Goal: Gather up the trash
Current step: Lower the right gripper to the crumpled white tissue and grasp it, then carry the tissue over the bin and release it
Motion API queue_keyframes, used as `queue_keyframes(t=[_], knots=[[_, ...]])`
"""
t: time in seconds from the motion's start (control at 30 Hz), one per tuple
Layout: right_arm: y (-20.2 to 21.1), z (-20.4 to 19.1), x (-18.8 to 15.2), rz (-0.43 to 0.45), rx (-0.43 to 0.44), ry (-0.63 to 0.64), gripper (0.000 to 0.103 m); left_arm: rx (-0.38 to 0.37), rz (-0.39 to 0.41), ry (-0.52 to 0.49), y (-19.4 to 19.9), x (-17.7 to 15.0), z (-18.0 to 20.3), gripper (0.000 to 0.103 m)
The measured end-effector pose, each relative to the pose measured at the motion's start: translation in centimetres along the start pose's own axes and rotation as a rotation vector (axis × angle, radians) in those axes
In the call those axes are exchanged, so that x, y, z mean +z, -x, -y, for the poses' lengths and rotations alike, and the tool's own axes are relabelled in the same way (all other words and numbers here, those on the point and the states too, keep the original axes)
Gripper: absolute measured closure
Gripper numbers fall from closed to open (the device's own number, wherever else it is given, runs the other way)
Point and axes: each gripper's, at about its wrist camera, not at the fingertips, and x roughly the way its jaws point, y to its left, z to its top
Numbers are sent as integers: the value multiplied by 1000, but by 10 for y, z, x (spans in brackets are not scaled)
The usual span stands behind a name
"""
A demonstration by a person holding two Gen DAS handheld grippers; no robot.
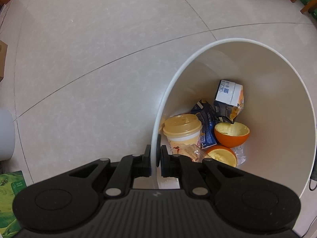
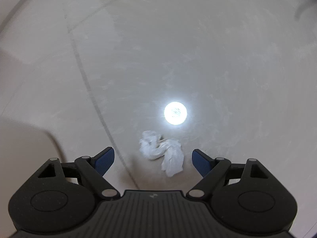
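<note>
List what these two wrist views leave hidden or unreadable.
- Left wrist view: the bottom of the white bin is covered by the cup, cartons and orange peel halves; the left gripper, clamped on the rim, hides the near wall.
- Carton print: too small to read.
- Right wrist view: motion blur smears the crumpled tissue between the open right gripper fingers; a glare spot washes out the floor.

Crumpled white tissue (image 2: 161,152) on floor; white bin (image 1: 233,42) holds trash.

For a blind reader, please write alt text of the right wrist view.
A crumpled white tissue lies on the pale tiled floor between the open right tool. A bright round light reflection shines just beyond it.
</note>
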Motion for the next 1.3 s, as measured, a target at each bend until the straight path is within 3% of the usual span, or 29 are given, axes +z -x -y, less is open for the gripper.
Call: queue_keyframes(t=[0.23,0.43,0.67,0.83,1.1,1.3], knots=[[-23,3,5,-3,-46,-75,14,-1,0,2,-1,0,0,97],[-35,-2,5,-26,-76,-81,26,-4,0,2,-1,0,-1,97],[-41,-9,4,-27,-88,-73,57,-4,0,-1,0,0,0,97],[-38,-13,7,-49,-89,-89,68,-5,-1,1,0,0,0,97],[4,-38,15,-51,-94,4,71,-5,0,-4,-1,-1,0,97],[78,-64,21,-12,-56,77,71,-13,-4,-1,0,-2,-1,97]])
